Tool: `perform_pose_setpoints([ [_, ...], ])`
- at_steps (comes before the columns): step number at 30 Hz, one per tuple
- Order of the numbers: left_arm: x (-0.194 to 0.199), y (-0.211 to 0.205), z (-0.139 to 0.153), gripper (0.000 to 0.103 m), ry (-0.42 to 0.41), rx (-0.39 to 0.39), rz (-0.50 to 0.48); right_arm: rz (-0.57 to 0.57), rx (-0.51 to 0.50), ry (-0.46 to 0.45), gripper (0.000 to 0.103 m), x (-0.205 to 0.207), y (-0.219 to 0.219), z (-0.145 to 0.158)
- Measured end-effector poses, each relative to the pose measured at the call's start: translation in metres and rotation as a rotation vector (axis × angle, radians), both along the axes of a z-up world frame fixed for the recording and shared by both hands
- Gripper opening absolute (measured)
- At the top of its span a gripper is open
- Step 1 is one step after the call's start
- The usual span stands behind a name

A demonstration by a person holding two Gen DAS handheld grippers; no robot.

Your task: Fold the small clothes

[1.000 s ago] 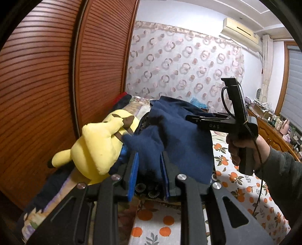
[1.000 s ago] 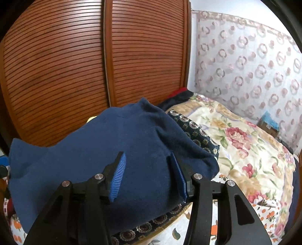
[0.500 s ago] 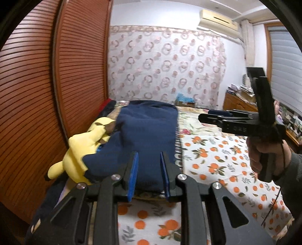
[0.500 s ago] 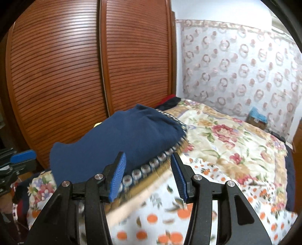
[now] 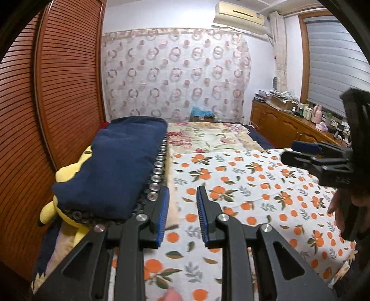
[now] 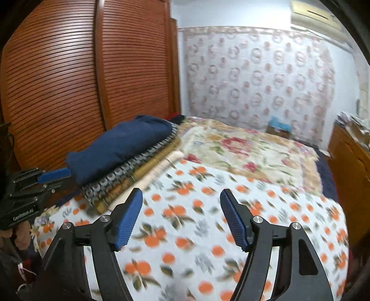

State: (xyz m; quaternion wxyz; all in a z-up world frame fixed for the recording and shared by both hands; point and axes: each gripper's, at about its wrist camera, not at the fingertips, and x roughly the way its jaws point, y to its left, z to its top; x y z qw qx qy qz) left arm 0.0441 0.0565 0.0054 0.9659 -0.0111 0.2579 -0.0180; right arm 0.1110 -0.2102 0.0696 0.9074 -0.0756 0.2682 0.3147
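Both tongs are empty. The left gripper [image 5: 182,213] hangs above the near part of the bed with its blue-padded fingers a short way apart and nothing between them. The right gripper [image 6: 181,217] hangs above the bed too, its fingers spread wider, also holding nothing. Each tool shows up in the other's camera: the left one at the left edge of the right wrist view, the right one at the right edge of the left wrist view, gripped by a hand [image 5: 342,208].

Farthest left stands a slatted brown wooden wardrobe [image 5: 57,104]. Just beside it, on the left edge of the bed, lies a yellow plush toy [image 5: 67,171], mostly covered. Resting partly over the toy is the folded navy garment [image 5: 118,166], which sits on top of a stack of folded clothes [image 6: 129,176]; the layers under it show a dark band with pale rings, then tan, then cream.

Right of the stack spreads a white sheet with orange fruit print [image 5: 254,185], bare under both grippers. Behind it lies a cream floral blanket [image 6: 242,148]. A curtain with ring pattern [image 5: 175,76] covers the far wall, with a small blue item [image 5: 201,113] at its foot and an air conditioner [image 5: 240,14] above. Farthest right runs a wooden cabinet [image 5: 282,125] cluttered with small things, under a window blind [image 5: 335,60].
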Motion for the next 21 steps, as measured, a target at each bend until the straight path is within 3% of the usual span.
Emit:
perform_pose_setpoints([
  [9,0.002,-0.042,0.012,0.023,-0.008,-0.031,-0.074,-0.179,0.019,-0.019,0.076,-0.037,-0.073,0.004],
  [13,0.004,-0.055,0.024,0.03,-0.023,-0.022,-0.064,-0.263,0.039,-0.049,0.077,-0.051,-0.099,0.017],
  [21,0.008,-0.064,0.051,0.033,-0.065,-0.026,-0.052,-0.376,0.089,-0.126,0.079,-0.074,-0.134,0.047],
])
